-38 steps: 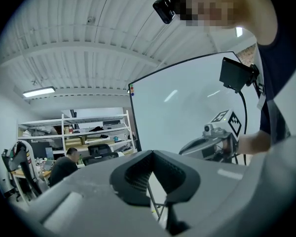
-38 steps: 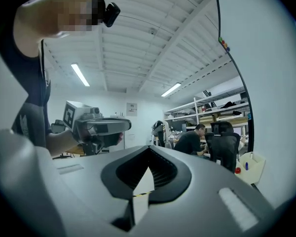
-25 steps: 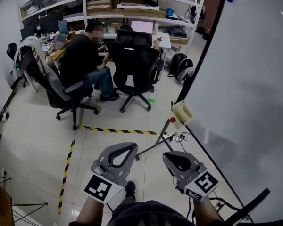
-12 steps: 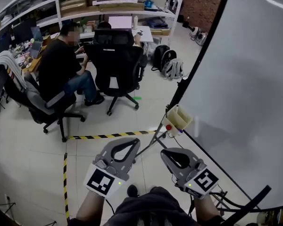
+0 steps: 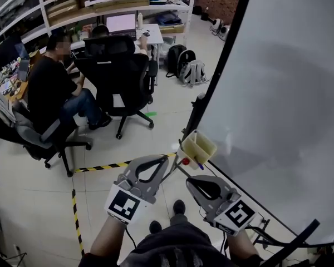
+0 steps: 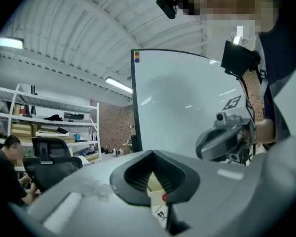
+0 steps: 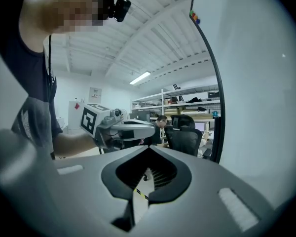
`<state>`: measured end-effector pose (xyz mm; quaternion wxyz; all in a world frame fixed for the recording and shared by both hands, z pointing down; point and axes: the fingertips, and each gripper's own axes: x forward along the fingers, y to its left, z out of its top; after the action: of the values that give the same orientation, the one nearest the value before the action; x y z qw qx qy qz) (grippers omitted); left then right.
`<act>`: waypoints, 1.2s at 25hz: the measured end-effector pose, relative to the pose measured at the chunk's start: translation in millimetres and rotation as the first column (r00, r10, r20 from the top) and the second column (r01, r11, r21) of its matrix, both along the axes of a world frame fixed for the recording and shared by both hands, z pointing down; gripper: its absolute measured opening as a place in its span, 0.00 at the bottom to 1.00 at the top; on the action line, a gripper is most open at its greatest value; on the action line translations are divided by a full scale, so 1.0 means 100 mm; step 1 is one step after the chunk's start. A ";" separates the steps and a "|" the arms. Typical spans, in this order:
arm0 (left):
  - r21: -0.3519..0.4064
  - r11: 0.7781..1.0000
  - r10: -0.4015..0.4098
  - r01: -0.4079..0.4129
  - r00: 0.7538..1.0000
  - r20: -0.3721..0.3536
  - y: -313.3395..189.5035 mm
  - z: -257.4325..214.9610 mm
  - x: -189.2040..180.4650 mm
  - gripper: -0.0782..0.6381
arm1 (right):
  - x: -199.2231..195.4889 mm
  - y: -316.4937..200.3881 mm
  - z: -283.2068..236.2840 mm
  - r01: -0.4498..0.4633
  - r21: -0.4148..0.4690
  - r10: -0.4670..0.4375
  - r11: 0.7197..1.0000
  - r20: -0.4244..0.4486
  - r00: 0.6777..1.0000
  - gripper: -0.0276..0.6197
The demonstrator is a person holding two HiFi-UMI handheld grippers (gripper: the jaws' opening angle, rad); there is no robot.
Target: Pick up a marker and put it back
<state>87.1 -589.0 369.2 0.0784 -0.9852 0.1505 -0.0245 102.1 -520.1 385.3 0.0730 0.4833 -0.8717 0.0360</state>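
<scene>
Cream holder (image 5: 202, 149) on whiteboard (image 5: 278, 104) just ahead; left gripper (image 5: 167, 158), right gripper (image 5: 189, 181) jaws closed, empty.

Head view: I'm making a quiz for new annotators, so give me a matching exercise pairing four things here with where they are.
Things:
1 whiteboard
2 cream holder
3 striped tape
4 black office chair

Places:
A on the floor tiles
B at the desk, upper left
C fills the right side
D fixed at the whiteboard's black edge

Pairs: 1-C, 2-D, 3-A, 4-B.
</scene>
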 end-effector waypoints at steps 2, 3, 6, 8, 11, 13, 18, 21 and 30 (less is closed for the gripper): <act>-0.008 1.000 0.002 -0.002 1.000 0.024 -0.13 0.14 0.12 0.11 | 0.05 -0.10 0.04 0.019 -0.011 -0.019 1.000 0.005 1.000 0.04; -0.014 1.000 0.004 -0.004 0.999 0.040 -0.20 0.23 0.18 0.11 | 0.08 -0.15 0.06 0.026 -0.016 -0.026 1.000 0.011 1.000 0.04; -0.052 0.999 0.008 -0.004 0.998 0.060 -0.38 0.46 0.35 0.11 | 0.17 -0.27 0.09 0.044 -0.030 -0.043 0.999 0.023 0.999 0.04; -0.082 0.997 0.014 -0.009 0.998 0.055 -0.47 0.58 0.45 0.11 | 0.21 -0.33 0.11 0.055 -0.040 -0.054 0.998 0.027 0.998 0.04; -0.141 0.989 0.053 -0.040 0.994 0.093 -0.53 0.93 0.54 0.16 | 0.25 -0.39 0.16 0.061 -0.067 -0.059 0.996 0.031 0.998 0.04; -0.185 0.981 0.077 -0.054 0.990 0.121 -0.55 1.21 0.58 0.28 | 0.28 -0.41 0.18 0.057 -0.081 -0.055 0.995 0.035 0.998 0.04; -0.201 0.976 0.105 -0.088 0.991 0.078 -0.63 1.24 0.81 0.32 | 0.38 -0.43 0.22 0.050 -0.103 -0.047 0.993 0.033 0.998 0.04; -0.207 0.974 0.108 -0.093 0.992 0.060 -0.66 1.33 0.89 0.32 | 0.42 -0.44 0.26 0.047 -0.120 -0.042 0.992 0.043 0.998 0.04; -0.199 0.977 0.075 -0.081 0.996 -0.039 -0.72 1.28 1.03 0.20 | 0.55 -0.47 0.33 0.044 -0.143 -0.038 0.989 0.049 0.998 0.04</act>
<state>190.3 -661.1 497.4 -0.0225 -0.9935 0.1098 -0.0210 157.4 -566.8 418.0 0.0885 0.4577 -0.8780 0.1085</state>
